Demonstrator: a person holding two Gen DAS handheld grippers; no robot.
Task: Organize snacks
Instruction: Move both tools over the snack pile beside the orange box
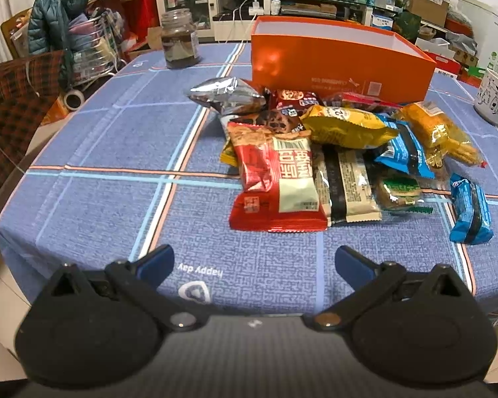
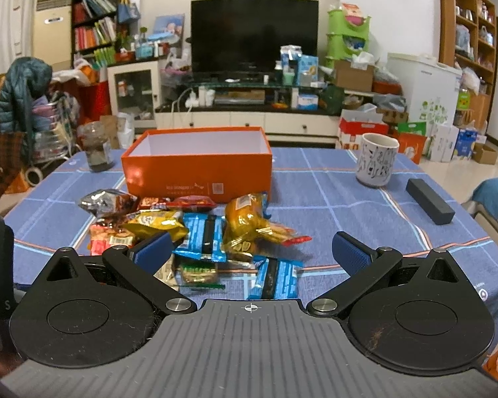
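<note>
Both tools are released and hold nothing. The left gripper (image 1: 254, 263) hangs over the near edge of the table (image 1: 93, 152), jaws spread wide, short of the snacks. The right gripper (image 2: 250, 253) is likewise spread wide, above the near end of the pile.

The snacks lie in a loose heap on the blue cloth, directly in front of the orange box (image 1: 335, 63). The box is open-topped and appears empty as far as its interior shows. A jar (image 1: 179, 41) stands to its left, a mug (image 2: 376, 159) to its right, and a black bar (image 2: 430, 200) nearer the right edge. None of these obstruct the route from heap to box.

Step in hand, by my reading: first pick. Nothing has been moved into the box yet.

Recommended procedure:
1. Take outlying packets first. The blue packet (image 2: 275, 280) nearest the right gripper lies apart from the heap and is the easiest grasp.
2. For the left gripper, the red bag (image 1: 275, 179) lies on top at the near side.
3. Grip across the narrow width of a packet, at a sealed edge where possible; filled foil is likely to slip or crush.
4. Lift clear before travelling, so overlapped neighbours are not dragged.
5. Clear the front wall of the box, then release low inside.
</note>
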